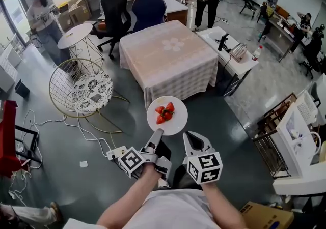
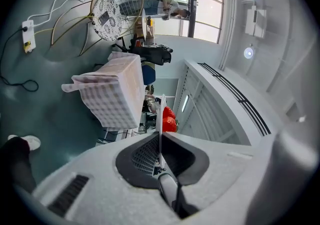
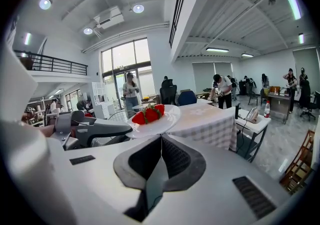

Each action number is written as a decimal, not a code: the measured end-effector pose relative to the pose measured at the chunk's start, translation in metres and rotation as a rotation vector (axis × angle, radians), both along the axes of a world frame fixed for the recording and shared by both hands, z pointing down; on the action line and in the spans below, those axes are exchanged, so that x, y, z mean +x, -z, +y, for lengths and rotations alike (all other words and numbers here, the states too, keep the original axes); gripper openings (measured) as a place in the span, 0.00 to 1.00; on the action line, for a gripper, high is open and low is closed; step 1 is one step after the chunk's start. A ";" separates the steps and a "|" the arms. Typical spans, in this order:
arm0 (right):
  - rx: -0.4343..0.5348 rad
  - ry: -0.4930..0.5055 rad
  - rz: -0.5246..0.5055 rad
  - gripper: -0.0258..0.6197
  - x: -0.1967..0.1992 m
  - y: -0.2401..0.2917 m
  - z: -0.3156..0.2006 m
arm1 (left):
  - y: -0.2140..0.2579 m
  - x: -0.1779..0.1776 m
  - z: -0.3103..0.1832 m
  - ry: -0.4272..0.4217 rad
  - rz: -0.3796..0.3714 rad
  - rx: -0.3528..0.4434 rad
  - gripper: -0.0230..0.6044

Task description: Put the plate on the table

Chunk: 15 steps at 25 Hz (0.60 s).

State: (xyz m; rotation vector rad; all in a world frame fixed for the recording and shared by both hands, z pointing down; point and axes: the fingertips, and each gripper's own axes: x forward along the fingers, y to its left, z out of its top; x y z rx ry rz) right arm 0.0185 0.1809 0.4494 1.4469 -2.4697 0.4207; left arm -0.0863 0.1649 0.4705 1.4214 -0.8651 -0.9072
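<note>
- Left gripper (image 1: 157, 134) (image 2: 160, 141): jaws clamped on the near rim of the round white plate (image 1: 176, 121) (image 2: 162, 103). In the left gripper view the plate runs edge-on as a thin line between the two dark pads.
- Right gripper (image 1: 187, 135) (image 3: 161, 139): jaws pressed together with nothing between them. The tips sit just beside the plate's near-right rim; contact cannot be confirmed.
- Plate location: held in the air over the dark grey floor (image 1: 102, 146), just short of the near edge of the square table with the pale pink checked cloth (image 1: 168, 65) (image 3: 212, 121) (image 2: 117, 99). It is not resting on the table.
- Plate attitude: roughly level in the right gripper view (image 3: 170, 115).
- Plate contents: red strawberries with green tops (image 1: 164, 113) (image 3: 148, 114) (image 2: 169, 119), grouped near the centre.
- Surroundings: a gold wire chair with a black-and-white patterned cushion (image 1: 92, 90) stands left of the table. A small round white side table (image 1: 75, 34) stands beyond the chair.
</note>
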 end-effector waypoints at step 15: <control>-0.032 0.031 -0.025 0.04 0.042 -0.023 -0.108 | -0.016 0.036 -0.106 0.037 -0.018 -0.026 0.06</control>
